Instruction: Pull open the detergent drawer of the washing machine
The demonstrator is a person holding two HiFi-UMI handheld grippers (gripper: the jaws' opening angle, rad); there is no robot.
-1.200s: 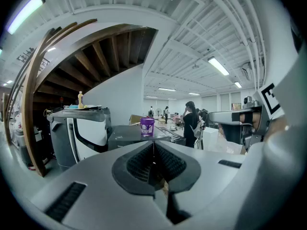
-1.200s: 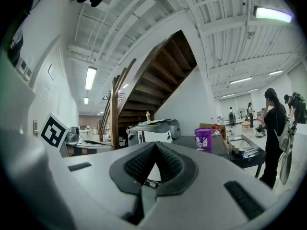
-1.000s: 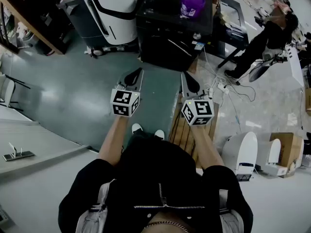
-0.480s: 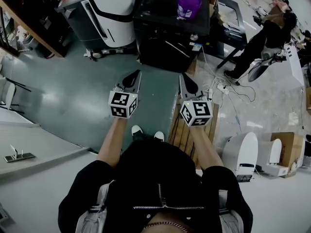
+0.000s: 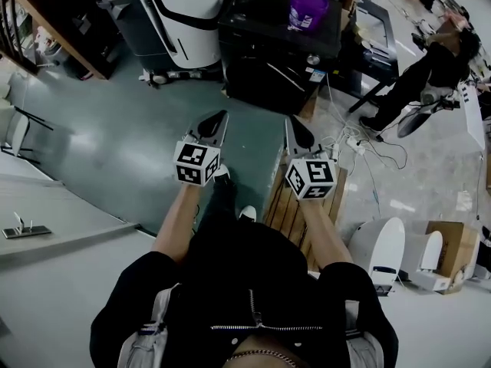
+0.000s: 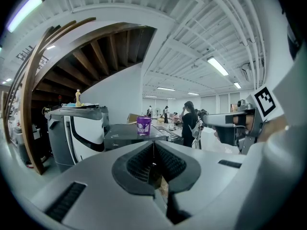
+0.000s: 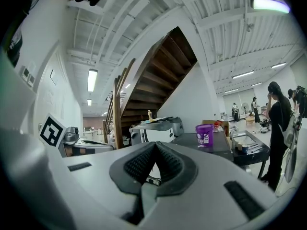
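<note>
The black washing machine (image 5: 268,48) stands ahead of me on the floor, with a purple tub (image 5: 308,8) on its top. Its front panel is dark, and I cannot make out the detergent drawer on it. My left gripper (image 5: 217,119) and right gripper (image 5: 295,126) are held side by side in the air, well short of the machine. Both have their jaws together with nothing between them. The left gripper view shows the shut tips (image 6: 153,143) below the washing machine (image 6: 127,137) and the tub (image 6: 143,125). The right gripper view shows its shut tips (image 7: 154,145) left of the tub (image 7: 204,134).
A grey and white appliance (image 5: 173,18) stands left of the washer. A wooden pallet (image 5: 295,205) lies under my right arm, with cables and a power strip (image 5: 354,140) beside it. A person in black (image 5: 430,60) stands at the right. White units (image 5: 380,244) sit at the lower right.
One of my shoes has stepped forward beneath the left gripper, and the washer sits slightly lower in the head view. Both grippers stay shut and side by side.
</note>
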